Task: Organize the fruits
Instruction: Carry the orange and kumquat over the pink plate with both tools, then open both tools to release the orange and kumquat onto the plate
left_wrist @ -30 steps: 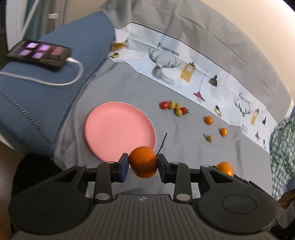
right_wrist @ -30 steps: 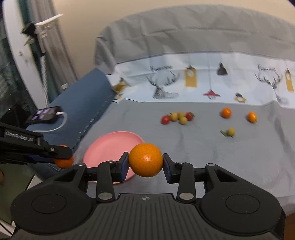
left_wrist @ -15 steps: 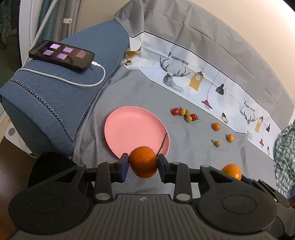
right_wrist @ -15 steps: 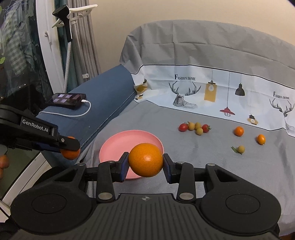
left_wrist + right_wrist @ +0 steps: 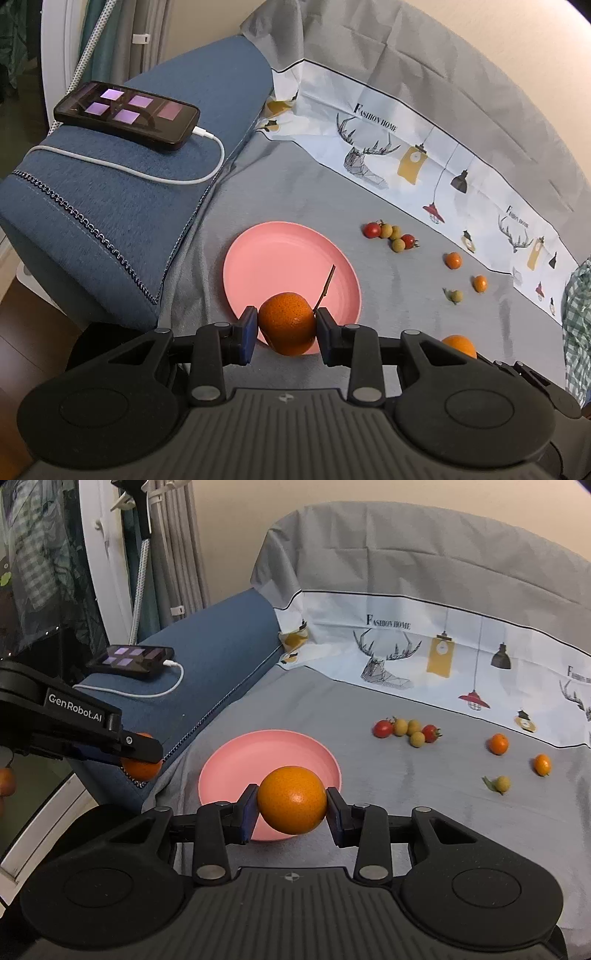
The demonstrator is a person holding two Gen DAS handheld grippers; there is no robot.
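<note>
Broadly laid out on a cloth-draped sofa [image 5: 369,709]: grey cover over the seat, so loose fruit sits on fabric and stays put rather than rolling. Phone [image 5: 127,115] on the blue armrest [image 5: 110,206], plugged into a white cable [image 5: 147,173], well apart from the work.

Next down, a pink plate [image 5: 280,258], bare of fruit, near the front edge of the seat toward the armrest; probably the collecting spot, set within easy reach of both hands.

Then the two oranges. Left gripper [image 5: 285,328] clamped on a stemmed orange [image 5: 286,321], pads on its sides, twig sticking up past the right pad; held just at the plate's near rim, seemingly lined up for a drop there. Right gripper [image 5: 291,805] likewise closed on a smooth orange [image 5: 291,799], in front of the plate's near side. Both held side-on across the widest part, likely so round fruit cannot slip out.

Smallest last: a cluster of cherry tomatoes [image 5: 406,731], red and yellow touching, beyond the plate; two tiny oranges [image 5: 498,744] and a leafy yellow one [image 5: 502,783] farther right, apart from each other. All not yet collected.
</note>
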